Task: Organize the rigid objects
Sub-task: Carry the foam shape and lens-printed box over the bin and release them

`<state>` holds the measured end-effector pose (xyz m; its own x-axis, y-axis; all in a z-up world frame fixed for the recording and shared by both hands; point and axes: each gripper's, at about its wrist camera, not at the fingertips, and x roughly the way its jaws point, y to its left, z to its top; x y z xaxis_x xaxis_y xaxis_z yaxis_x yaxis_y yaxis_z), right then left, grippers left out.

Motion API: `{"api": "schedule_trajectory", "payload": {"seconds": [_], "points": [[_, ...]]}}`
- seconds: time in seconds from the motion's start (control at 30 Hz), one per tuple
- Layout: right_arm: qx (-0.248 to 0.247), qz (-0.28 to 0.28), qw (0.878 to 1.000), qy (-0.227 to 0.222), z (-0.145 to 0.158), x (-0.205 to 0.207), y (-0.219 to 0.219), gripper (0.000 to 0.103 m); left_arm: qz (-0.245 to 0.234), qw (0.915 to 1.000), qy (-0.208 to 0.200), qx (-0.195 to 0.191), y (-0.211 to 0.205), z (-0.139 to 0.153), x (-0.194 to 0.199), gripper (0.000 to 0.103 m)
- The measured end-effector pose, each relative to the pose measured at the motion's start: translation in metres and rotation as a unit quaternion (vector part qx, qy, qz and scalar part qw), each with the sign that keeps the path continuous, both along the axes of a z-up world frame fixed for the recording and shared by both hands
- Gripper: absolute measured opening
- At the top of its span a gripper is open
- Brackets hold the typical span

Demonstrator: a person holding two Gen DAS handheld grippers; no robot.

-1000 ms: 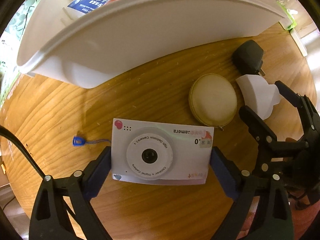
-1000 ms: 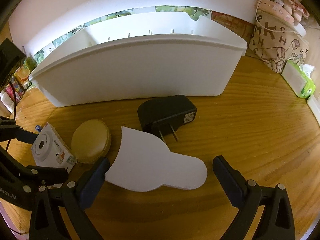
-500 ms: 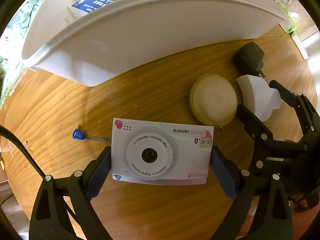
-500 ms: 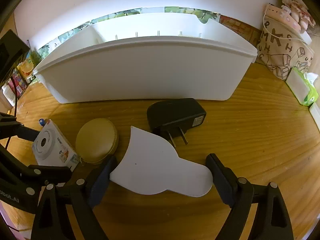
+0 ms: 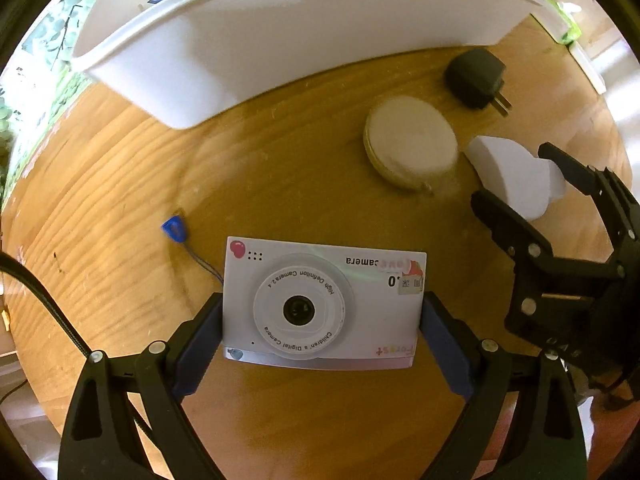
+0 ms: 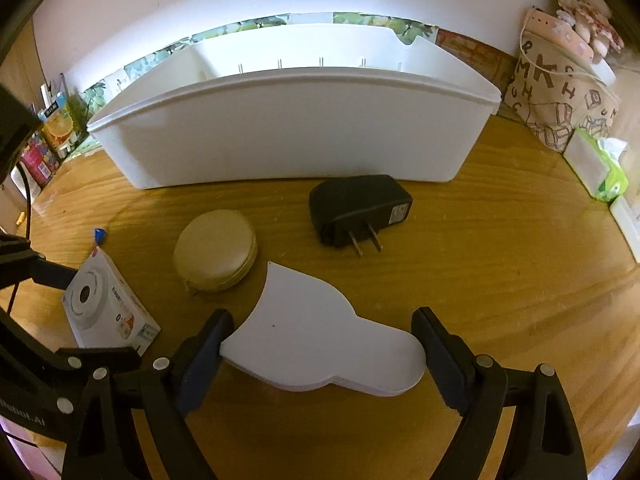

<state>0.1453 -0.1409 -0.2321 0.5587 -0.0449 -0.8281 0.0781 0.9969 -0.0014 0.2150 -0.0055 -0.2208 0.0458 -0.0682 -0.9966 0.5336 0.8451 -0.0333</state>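
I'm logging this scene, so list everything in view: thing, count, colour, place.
children's camera box: 1, white, between the left fingers
flat board: 1, white, between the right fingers
round case: 1, tan, between box and board
power adapter: 1, black, before the bin
storage bin: 1, white, back of table
blue tag: 1, on a cord by the box
patterned bag: 1, beige, far right
table: 1, wooden
left gripper: black, pads at the box's sides
right gripper: black, astride the board

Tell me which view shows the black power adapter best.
The right wrist view: the black power adapter lies near the middle, sharp, with both prongs and its label visible. The left wrist view shows it small, blurred and near the upper right edge.
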Motion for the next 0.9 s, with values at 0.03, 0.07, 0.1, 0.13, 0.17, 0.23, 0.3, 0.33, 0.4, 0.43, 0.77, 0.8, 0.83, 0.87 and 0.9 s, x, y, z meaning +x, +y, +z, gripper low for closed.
{"api": "schedule_trajectory", "payload": {"seconds": [0.03,0.07,0.1,0.13,0.17,0.23,0.3,0.33,0.4,0.43,0.77,0.8,0.83,0.87,0.9], "points": [[0.003,-0.001,1.000,0.000,0.001,-0.003,0.001,0.091,-0.002,1.0000,-0.002,0.000,0.002,0.000,-0.006,0.094],[0.006,-0.001,1.000,0.001,0.003,-0.007,0.003,0.091,-0.003,1.0000,-0.004,-0.003,0.005,0.002,-0.011,0.094],[0.006,-0.001,1.000,0.002,0.004,-0.010,0.005,0.091,-0.004,1.0000,-0.004,-0.005,0.009,0.003,-0.014,0.094],[0.005,0.001,1.000,0.003,0.005,-0.013,0.006,0.091,-0.004,1.0000,-0.007,-0.006,0.012,0.006,-0.018,0.094],[0.004,0.004,1.000,0.004,0.008,-0.016,0.009,0.091,-0.004,0.9999,-0.012,-0.007,0.017,0.010,-0.024,0.094],[0.002,0.008,1.000,0.003,0.012,-0.021,0.013,0.090,-0.006,0.9997,-0.021,-0.010,0.022,0.018,-0.029,0.094],[0.003,0.011,1.000,0.001,0.016,-0.026,0.016,0.090,-0.010,0.9991,-0.040,-0.010,0.028,0.031,-0.034,0.094],[0.007,0.013,1.000,0.000,0.018,-0.028,0.019,0.090,-0.013,0.9984,-0.054,-0.010,0.030,0.040,-0.038,0.094],[0.013,0.016,1.000,0.001,0.021,-0.030,0.022,0.090,-0.017,0.9969,-0.076,-0.013,0.032,0.055,-0.041,0.094],[0.016,0.019,1.000,0.001,0.023,-0.031,0.024,0.090,-0.019,0.9956,-0.090,-0.015,0.034,0.063,-0.044,0.094],[0.019,0.061,0.998,-0.009,0.052,-0.044,0.046,0.090,-0.024,0.9799,-0.192,-0.047,0.036,0.138,-0.058,0.094],[0.017,0.065,0.998,-0.013,0.057,-0.044,0.047,0.090,-0.025,0.9763,-0.209,-0.049,0.037,0.148,-0.061,0.094],[0.016,0.068,0.997,-0.016,0.060,-0.044,0.047,0.090,-0.026,0.9746,-0.217,-0.051,0.033,0.150,-0.060,0.094],[0.013,0.073,0.997,-0.022,0.068,-0.044,0.047,0.090,-0.027,0.9724,-0.225,-0.055,0.034,0.155,-0.058,0.094],[0.011,0.076,0.997,-0.025,0.071,-0.044,0.047,0.090,-0.027,0.9698,-0.235,-0.060,0.035,0.162,-0.057,0.094]]}}
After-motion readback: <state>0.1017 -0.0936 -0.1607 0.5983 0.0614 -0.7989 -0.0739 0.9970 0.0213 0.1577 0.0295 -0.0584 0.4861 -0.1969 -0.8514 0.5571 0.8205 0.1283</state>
